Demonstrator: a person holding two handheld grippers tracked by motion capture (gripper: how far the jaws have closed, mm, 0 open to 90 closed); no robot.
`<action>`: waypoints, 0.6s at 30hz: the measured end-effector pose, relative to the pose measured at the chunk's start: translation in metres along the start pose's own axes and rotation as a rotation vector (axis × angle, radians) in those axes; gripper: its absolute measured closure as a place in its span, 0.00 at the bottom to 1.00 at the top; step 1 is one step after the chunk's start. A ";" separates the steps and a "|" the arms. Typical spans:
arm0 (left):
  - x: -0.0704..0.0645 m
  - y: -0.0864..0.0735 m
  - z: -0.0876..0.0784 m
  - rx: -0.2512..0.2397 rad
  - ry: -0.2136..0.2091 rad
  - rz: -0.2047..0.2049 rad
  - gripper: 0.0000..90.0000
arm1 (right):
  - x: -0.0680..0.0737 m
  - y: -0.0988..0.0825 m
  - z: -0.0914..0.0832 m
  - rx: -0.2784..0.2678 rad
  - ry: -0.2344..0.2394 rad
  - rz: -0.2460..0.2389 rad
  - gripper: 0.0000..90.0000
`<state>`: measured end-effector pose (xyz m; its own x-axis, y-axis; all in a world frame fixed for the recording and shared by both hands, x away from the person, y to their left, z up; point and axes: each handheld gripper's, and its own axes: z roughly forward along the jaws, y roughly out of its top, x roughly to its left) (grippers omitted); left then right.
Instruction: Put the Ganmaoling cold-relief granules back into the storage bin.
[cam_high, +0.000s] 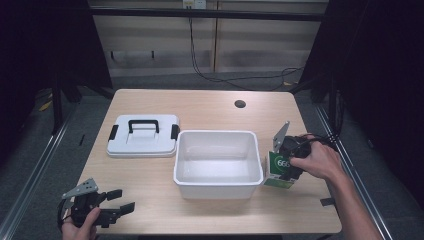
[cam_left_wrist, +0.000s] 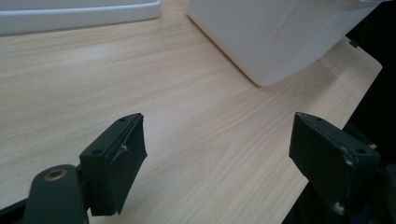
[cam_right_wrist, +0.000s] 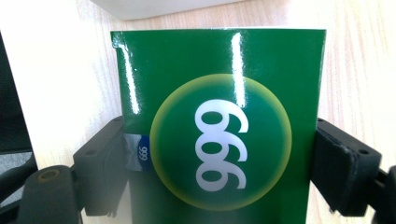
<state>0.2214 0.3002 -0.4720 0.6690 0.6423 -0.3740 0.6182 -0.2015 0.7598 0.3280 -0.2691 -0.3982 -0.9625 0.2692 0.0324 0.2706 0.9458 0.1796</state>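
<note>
A green box (cam_high: 276, 169) marked "999" in white on a yellow-green circle stands at the right wall of an open white bin (cam_high: 218, 133). My right gripper (cam_high: 286, 167) is shut on the green box (cam_right_wrist: 219, 84), one black jaw pressed on each side. I cannot tell whether the box rests on the table or is just off it. My left gripper (cam_high: 125, 200) is open over the front left corner of the table. In the left gripper view the left gripper (cam_left_wrist: 219, 135) has bare wood between its jaws, with the bin (cam_left_wrist: 275, 37) ahead of it.
A white lid (cam_high: 142, 142) with a black handle and black clips lies flat to the left of the bin, and its edge (cam_left_wrist: 70, 14) lies far ahead of the left jaws. A round cable hole (cam_high: 240, 104) sits at the back of the wooden table. The table's right edge is close behind the box.
</note>
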 end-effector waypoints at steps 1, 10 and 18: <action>0.000 0.000 0.000 -0.002 0.002 -0.002 0.21 | 0.000 -0.002 -0.001 -0.017 0.001 0.006 0.18; 0.000 0.000 0.000 -0.001 0.002 -0.004 0.21 | 0.001 -0.007 -0.005 -0.033 0.006 0.011 0.18; 0.000 0.000 0.000 -0.005 0.001 -0.007 0.21 | 0.004 -0.014 -0.015 -0.059 -0.002 0.031 0.18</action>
<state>0.2217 0.3000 -0.4721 0.6645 0.6443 -0.3787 0.6208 -0.1938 0.7596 0.3204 -0.2841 -0.3855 -0.9537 0.2987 0.0365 0.2986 0.9247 0.2360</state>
